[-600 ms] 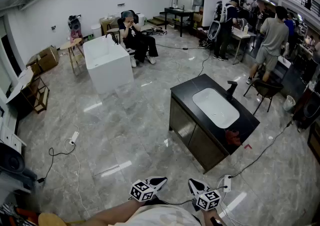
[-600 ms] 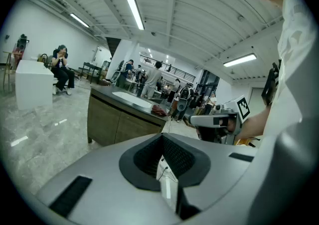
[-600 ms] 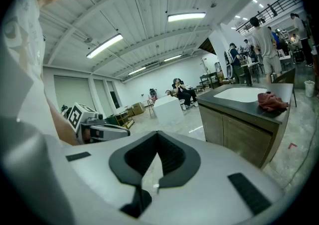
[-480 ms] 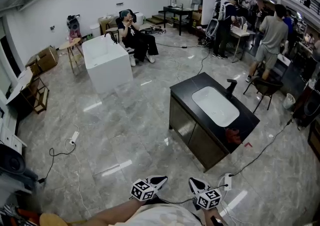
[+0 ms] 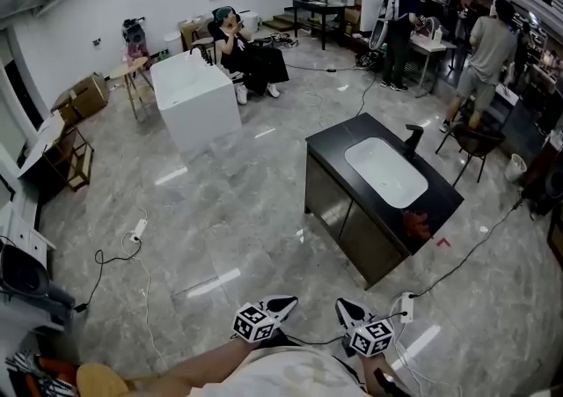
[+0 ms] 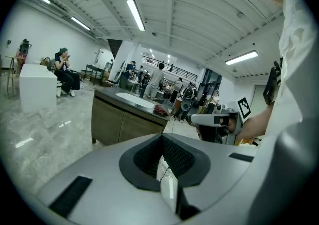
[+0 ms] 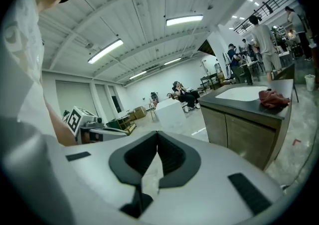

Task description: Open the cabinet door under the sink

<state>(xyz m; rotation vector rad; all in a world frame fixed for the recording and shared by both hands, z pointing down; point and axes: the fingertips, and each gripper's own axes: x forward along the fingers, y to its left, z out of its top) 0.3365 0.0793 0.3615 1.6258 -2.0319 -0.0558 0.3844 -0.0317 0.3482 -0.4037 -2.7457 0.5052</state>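
Note:
A dark sink cabinet (image 5: 352, 219) with a black top and a white basin (image 5: 385, 172) stands alone on the floor, right of centre in the head view. Its two brown doors (image 6: 117, 126) (image 7: 239, 134) are closed. A black tap (image 5: 410, 139) rises at the basin's far side, and a red cloth (image 5: 417, 224) (image 7: 272, 98) lies on the near end of the top. My left gripper (image 5: 283, 304) and right gripper (image 5: 341, 306) are low at the bottom edge, well short of the cabinet. Both are shut with nothing held (image 6: 164, 164) (image 7: 152, 161).
A white bathtub (image 5: 193, 98) stands at the back left with a seated person (image 5: 246, 52) beside it. Other people stand at tables at the back right. Cables and power strips (image 5: 136, 230) (image 5: 406, 305) lie on the grey tiled floor. A black chair (image 5: 475, 144) stands behind the cabinet.
The view has shifted slightly nearer the cabinet. Both grippers stay shut, side by side at the bottom edge.

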